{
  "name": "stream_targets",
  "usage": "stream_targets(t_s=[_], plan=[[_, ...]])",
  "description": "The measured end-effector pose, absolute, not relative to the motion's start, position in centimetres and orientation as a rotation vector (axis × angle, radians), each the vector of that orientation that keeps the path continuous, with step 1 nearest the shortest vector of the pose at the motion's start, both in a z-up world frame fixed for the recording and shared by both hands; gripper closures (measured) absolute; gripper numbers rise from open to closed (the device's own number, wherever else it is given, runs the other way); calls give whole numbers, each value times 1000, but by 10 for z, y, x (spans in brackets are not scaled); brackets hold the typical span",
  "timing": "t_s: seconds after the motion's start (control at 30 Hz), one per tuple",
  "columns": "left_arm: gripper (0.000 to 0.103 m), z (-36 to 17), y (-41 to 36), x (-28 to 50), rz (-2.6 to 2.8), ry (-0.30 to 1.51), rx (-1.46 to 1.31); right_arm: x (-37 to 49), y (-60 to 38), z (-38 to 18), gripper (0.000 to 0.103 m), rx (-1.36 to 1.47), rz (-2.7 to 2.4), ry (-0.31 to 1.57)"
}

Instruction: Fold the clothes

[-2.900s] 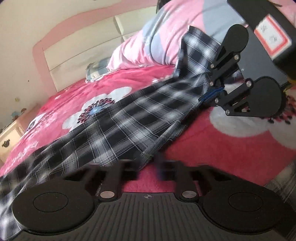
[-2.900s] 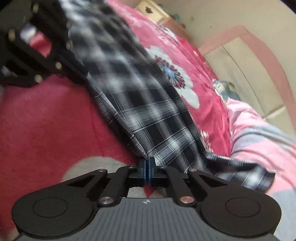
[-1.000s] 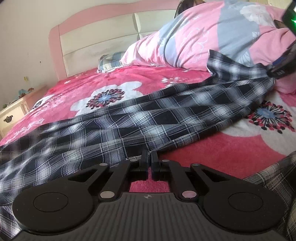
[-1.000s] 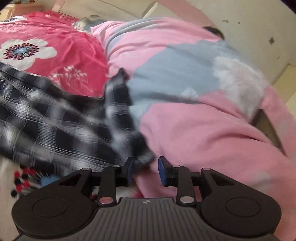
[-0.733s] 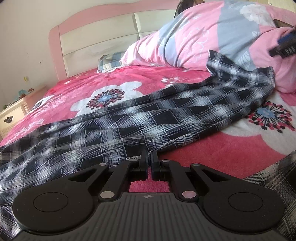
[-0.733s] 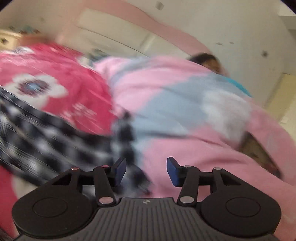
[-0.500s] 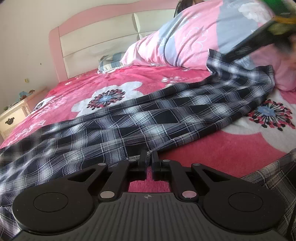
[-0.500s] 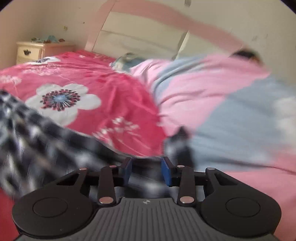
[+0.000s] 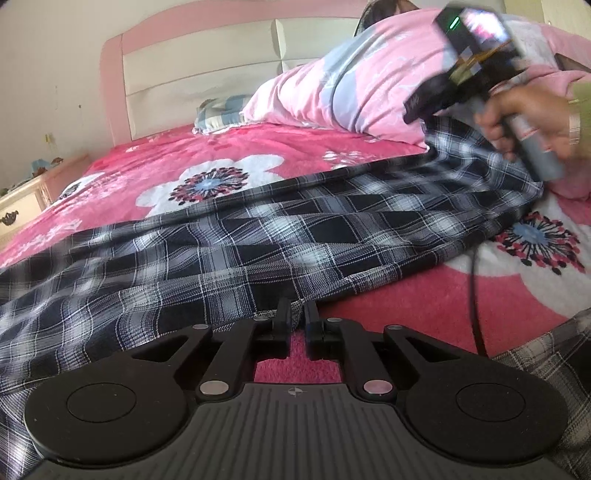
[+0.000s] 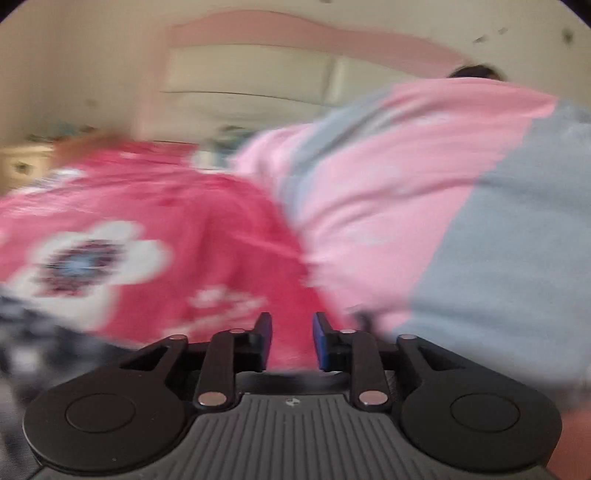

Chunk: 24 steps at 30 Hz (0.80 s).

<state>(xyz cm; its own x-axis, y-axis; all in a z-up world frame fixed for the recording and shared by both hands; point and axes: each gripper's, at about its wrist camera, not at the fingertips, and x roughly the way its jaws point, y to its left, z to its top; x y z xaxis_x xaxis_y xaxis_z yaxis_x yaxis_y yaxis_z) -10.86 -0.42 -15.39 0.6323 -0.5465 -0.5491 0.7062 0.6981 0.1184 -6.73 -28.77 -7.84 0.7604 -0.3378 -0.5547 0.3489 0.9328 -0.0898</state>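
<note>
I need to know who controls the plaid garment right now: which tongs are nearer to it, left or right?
Left. The left tongs are pinched on the plaid garment's near hem. The right tongs hang apart above the red blanket with nothing between them.

Left wrist view: low over the red floral bedspread [image 9: 258, 147], facing the pink headboard [image 9: 207, 62] across the plaid garment [image 9: 295, 236], close to its near hem. Right wrist view: blurred, nearer the headboard [image 10: 295, 33], beside the pink quilt [image 10: 424, 177]. Shared: bedspread, quilt, headboard.
</note>
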Motion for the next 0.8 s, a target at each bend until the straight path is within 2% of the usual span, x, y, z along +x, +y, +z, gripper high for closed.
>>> stream_targets(t_s=[0.13,0.27,0.33,0.47,0.57,0.67,0.73,0.8], plan=[[96,-154,-5,-111,-727,500,352,-42,-295,-110,76,229,-280,790],[96,-153,-6,-114,-719,487,371,-21,-333,-129,83,327,-418,727],[96,-153,-7,-114,-718,485,374,-22,-334,-113,79,326,-472,692],[96,-152,-5,-111,-726,497,359,-28,-288,-82,79,279,-229,709],[96,-152,-4,-109,-730,502,350,-9,-259,-90,79,335,-38,801],[96,-153,-5,-111,-727,495,358,28,-248,-118,82,320,-55,869],[96,-153,-6,-113,-722,488,367,49,-245,-124,84,259,-127,840],[96,-153,-6,-114,-720,484,373,58,-231,-110,79,161,-175,776]])
